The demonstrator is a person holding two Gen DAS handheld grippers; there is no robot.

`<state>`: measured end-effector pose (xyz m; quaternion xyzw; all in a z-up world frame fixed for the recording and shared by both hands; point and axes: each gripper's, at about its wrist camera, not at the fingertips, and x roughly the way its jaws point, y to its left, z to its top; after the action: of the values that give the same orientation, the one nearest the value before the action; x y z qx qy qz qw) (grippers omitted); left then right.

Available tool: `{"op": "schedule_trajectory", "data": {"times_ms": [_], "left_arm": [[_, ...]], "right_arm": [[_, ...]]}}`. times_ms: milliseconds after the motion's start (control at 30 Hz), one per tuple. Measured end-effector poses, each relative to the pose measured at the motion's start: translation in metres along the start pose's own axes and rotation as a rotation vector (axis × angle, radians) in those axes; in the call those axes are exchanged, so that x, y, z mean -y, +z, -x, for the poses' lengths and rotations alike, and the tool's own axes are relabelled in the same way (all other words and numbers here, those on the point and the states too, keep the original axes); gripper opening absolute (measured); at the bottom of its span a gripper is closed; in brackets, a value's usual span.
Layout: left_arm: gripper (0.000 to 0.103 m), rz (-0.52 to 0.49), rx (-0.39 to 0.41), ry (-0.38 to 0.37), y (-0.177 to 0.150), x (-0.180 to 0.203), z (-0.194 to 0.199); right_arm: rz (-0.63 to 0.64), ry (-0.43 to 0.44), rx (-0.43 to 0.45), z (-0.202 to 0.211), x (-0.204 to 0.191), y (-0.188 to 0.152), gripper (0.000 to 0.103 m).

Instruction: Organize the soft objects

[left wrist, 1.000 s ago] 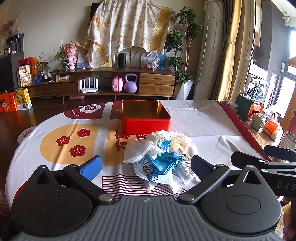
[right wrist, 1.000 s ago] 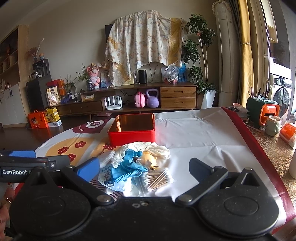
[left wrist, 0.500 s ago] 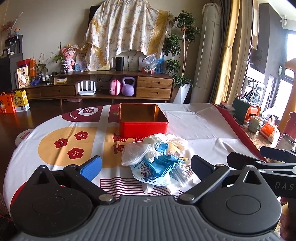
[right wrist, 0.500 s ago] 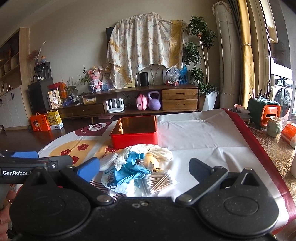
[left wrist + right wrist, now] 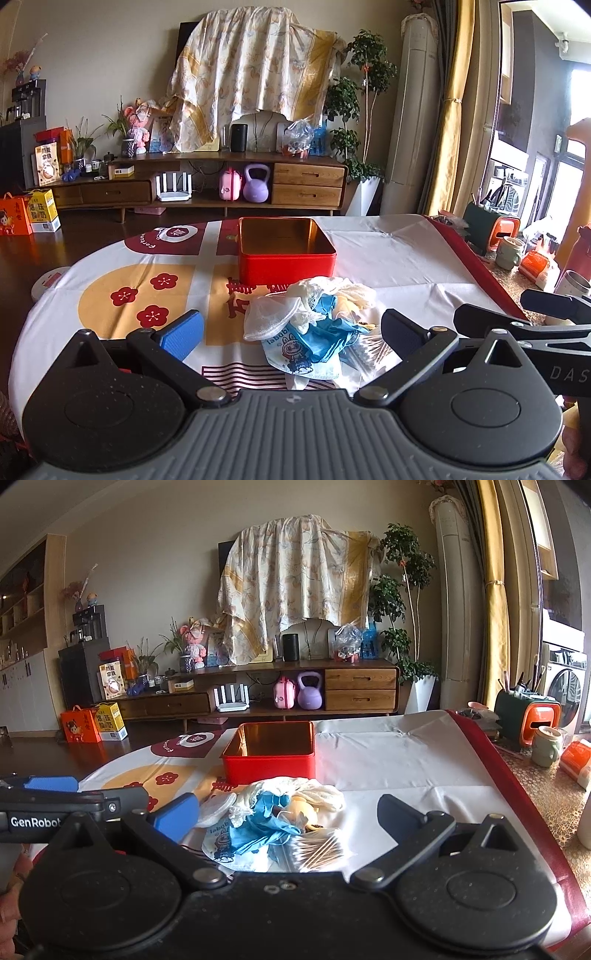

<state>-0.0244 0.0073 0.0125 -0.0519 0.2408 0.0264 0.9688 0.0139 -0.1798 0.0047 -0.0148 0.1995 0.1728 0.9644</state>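
Over the last second both tools, left tool point(image 5: 290, 330) and right tool point(image 5: 288, 818), have merely been brought slightly nearer the pile point(image 5: 314, 321) on the bench point(image 5: 388, 258), released and empty, with nothing yet placed in the red tin point(image 5: 286, 251).

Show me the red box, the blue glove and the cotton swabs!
Red square metal tin point(image 5: 286, 266), left wrist view, its front wall.
Crumpled blue rubber glove point(image 5: 264, 829), right wrist view, its middle folds.
Clear bag of cotton swabs point(image 5: 317, 849), right wrist view, the swab bundle.
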Motion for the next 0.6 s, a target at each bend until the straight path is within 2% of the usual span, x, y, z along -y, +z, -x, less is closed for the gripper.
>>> {"op": "schedule_trajectory", "data": {"times_ms": [200, 267, 400, 500, 600], "left_arm": [[0.103, -0.004, -0.006, 0.006, 0.002, -0.002, -0.005], [0.103, 0.002, -0.015, 0.028, 0.004, -0.005, -0.012], [0.103, 0.008, -0.032, 0.025, 0.009, -0.011, -0.031], [0.103, 0.005, -0.075, 0.0, 0.009, -0.014, -0.053], [0.103, 0.009, -0.118, 0.019, 0.006, -0.018, -0.076]], "right_arm": [[0.014, -0.017, 0.007, -0.004, 0.0, 0.002, 0.103], [0.004, -0.01, -0.003, -0.009, 0.005, 0.003, 0.103], [-0.009, -0.012, -0.022, -0.022, 0.014, 0.003, 0.103], [-0.027, 0.003, -0.058, -0.036, 0.024, 0.0, 0.103], [-0.027, -0.005, -0.103, -0.052, 0.033, -0.007, 0.103]]}}
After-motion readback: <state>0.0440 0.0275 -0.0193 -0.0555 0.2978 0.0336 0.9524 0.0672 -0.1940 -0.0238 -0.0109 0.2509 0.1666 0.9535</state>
